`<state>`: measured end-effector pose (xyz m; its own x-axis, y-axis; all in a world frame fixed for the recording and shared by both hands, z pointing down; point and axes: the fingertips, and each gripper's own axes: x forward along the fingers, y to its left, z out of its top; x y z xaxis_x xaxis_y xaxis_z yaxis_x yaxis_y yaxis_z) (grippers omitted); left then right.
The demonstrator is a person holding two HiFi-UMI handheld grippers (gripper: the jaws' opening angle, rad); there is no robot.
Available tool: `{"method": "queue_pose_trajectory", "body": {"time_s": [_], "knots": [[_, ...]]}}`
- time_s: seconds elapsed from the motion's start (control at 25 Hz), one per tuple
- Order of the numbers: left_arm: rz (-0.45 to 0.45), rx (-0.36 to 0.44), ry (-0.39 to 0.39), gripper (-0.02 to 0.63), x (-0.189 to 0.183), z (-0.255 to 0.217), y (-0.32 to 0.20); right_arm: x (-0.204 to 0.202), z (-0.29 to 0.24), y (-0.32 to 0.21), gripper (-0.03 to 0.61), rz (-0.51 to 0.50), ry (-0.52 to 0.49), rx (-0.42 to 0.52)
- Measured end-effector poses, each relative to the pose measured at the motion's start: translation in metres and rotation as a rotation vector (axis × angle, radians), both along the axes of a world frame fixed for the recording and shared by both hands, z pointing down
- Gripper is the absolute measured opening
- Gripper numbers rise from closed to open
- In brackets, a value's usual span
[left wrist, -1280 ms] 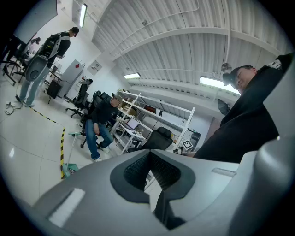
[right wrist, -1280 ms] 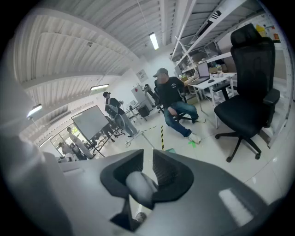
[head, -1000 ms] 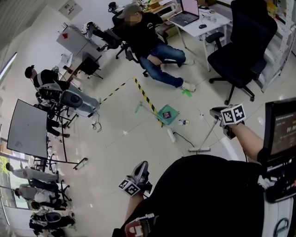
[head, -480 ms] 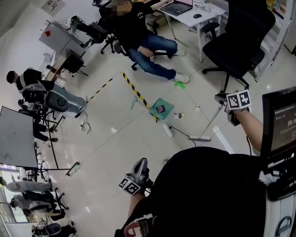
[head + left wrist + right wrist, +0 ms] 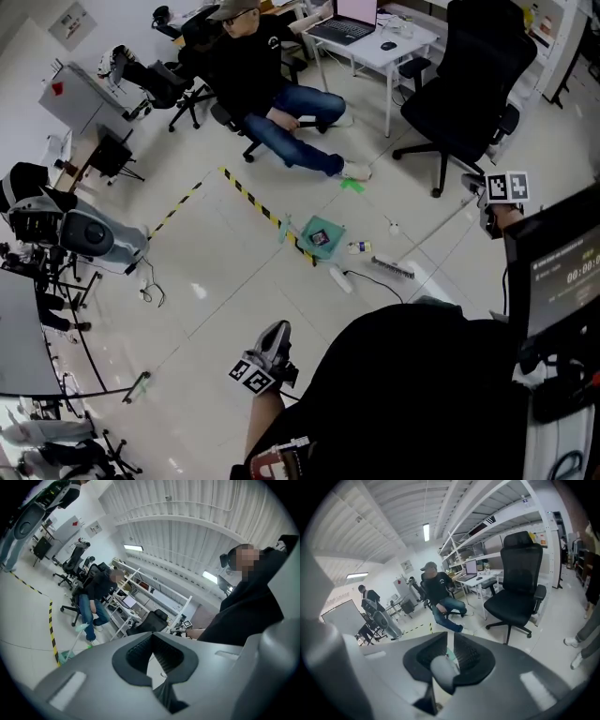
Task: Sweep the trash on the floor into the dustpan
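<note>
Left gripper (image 5: 275, 339): low beside my body in the head view, well apart from the sweeping. Its own view (image 5: 151, 639) shows what the head view cannot: jaw tips pressed together, nothing between them.
Right gripper (image 5: 484, 199): out at my right. Its own view (image 5: 450, 638) shows the jaws pinching the broom handle (image 5: 443, 671), whose rounded grey end sticks up toward the camera.
Broom handle, head view (image 5: 436, 232): slants from the right gripper down and to my left. The right gripper view does not show its lower length.
Broom head (image 5: 394, 268): on the floor (image 5: 216, 281), seen only from the head camera.
Trash: a white bottle (image 5: 340, 278) lies left of the broom head, with a small packet (image 5: 359, 247) between the broom head and the dustpan. A white scrap (image 5: 393, 225) lies farther off. I cannot tell whether the bristles touch any of them.
Dustpan (image 5: 319, 236): green, flat on the floor just left of the packet, with a dark item (image 5: 321, 238) inside. The left gripper view adds its upright handle (image 5: 75, 639).
Black-and-yellow tape (image 5: 251, 199): runs up to the dustpan's edge.
Seated person (image 5: 258, 80): beyond the tape.
Black office chair (image 5: 469, 84): far right, beside a white desk (image 5: 370, 47) carrying a laptop (image 5: 342, 23).
</note>
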<state>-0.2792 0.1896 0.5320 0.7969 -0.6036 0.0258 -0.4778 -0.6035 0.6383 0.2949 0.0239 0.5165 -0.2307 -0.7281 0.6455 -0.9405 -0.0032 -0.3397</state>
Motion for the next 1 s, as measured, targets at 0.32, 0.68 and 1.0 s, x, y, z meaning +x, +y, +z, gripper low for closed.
{"method": "queue_pose_trajectory", "body": {"time_s": [0.32, 0.68, 1.0], "knots": [[-0.001, -0.061, -0.029, -0.005, 0.046, 0.015, -0.090, 0.012, 0.026, -0.113, 0.038, -0.210, 0.063, -0.022], [-0.135, -0.166, -0.105, -0.005, 0.121, 0.008, -0.164, -0.045, 0.104, -0.257, 0.037, -0.794, 0.127, -0.048], [-0.147, -0.202, -0.140, -0.005, 0.082, 0.021, -0.161, -0.165, 0.107, -0.319, 0.025, -1.008, 0.221, 0.108]]}}
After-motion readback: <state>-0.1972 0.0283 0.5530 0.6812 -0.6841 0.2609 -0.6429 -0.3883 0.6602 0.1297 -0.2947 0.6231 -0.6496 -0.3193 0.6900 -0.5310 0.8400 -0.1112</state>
